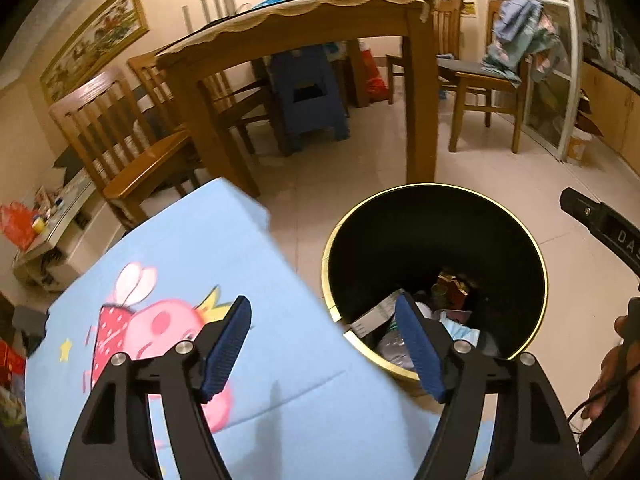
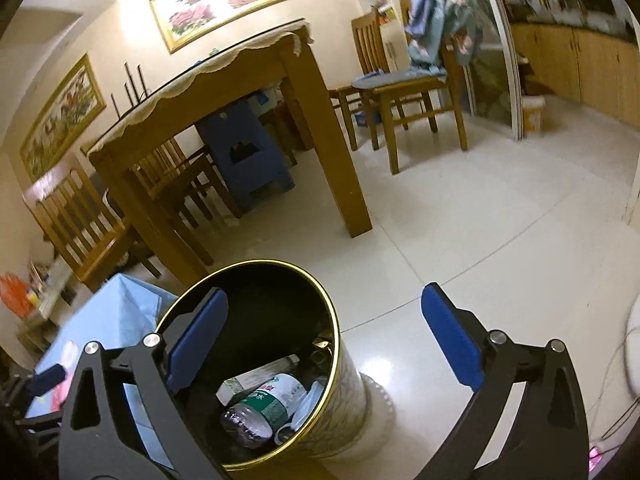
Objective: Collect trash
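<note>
- Beside the wooden dining table (image 2: 224, 92), on the pale tiled floor (image 2: 480, 220), stood the trash bin (image 2: 344, 392): a round can with a black inside, a thin gold rim and a pale patterned outer wall.
- Inside the trash bin lay a clear plastic water bottle (image 2: 268, 404) with a green and white label, resting on its side near the bottom.
- Around the bottle sat more trash: a flat white carton or paper (image 2: 260, 374), a crumpled white and light blue piece (image 1: 460, 330), and a small red and gold wrapper (image 1: 454, 286) toward the far wall of the bin.
- Just beside the trash bin, on its left in both views, stood a light blue tabletop (image 1: 200, 248) printed with a pink cartoon pig.
- Over the near rim of the trash bin hung the left hand-held gripper (image 1: 324, 352), released, its blue ribbed pads wide apart with nothing between them; one pad was over the tabletop, the other over the bin's mouth.
- Above the trash bin's right side the right hand-held gripper (image 2: 324, 340) was spread wide and empty, one blue pad over the bin's opening and the other over the bare floor.
</note>
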`<state>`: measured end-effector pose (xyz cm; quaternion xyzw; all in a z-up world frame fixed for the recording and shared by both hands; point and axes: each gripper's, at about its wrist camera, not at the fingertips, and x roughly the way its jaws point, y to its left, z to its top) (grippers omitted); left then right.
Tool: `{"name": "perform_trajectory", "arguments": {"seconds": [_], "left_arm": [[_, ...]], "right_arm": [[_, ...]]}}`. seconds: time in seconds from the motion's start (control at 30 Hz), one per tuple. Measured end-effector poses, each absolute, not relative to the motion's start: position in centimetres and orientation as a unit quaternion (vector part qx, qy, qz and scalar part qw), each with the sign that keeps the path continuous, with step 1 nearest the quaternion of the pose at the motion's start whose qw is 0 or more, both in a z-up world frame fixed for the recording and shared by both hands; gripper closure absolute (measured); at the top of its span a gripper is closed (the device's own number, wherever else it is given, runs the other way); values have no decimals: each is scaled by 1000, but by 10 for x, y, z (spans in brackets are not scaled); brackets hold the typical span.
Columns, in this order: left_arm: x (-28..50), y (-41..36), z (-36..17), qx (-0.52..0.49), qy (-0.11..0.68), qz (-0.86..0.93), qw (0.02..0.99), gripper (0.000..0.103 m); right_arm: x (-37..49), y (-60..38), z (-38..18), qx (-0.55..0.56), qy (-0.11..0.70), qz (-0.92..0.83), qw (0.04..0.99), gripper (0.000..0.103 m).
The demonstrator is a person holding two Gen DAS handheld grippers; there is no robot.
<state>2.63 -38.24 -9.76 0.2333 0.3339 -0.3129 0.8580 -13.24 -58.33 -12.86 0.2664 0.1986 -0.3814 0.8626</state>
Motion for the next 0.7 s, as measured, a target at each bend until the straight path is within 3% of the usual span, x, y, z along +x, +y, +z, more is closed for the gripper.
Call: {"name": "perform_trajectory", "arguments": {"seconds": [0.13,0.2,0.33,0.7], "left_arm": [[27,-351,-90,225,323,-284,874,26],[25,-332,-83,225,307,-262,887,18],[26,-290,-70,219,292,-220,905,11],[30,-148,-28,150,295,-140,933,6]], "right_arm": [[-118,-568,-124,231,211,-380,871,6],[-110,-561,-124,216,222,-372,875,6],[-86,-541,-131,199,266,-336,882,6],[-52,-387,-87,91,311,-285,902,6]]}}
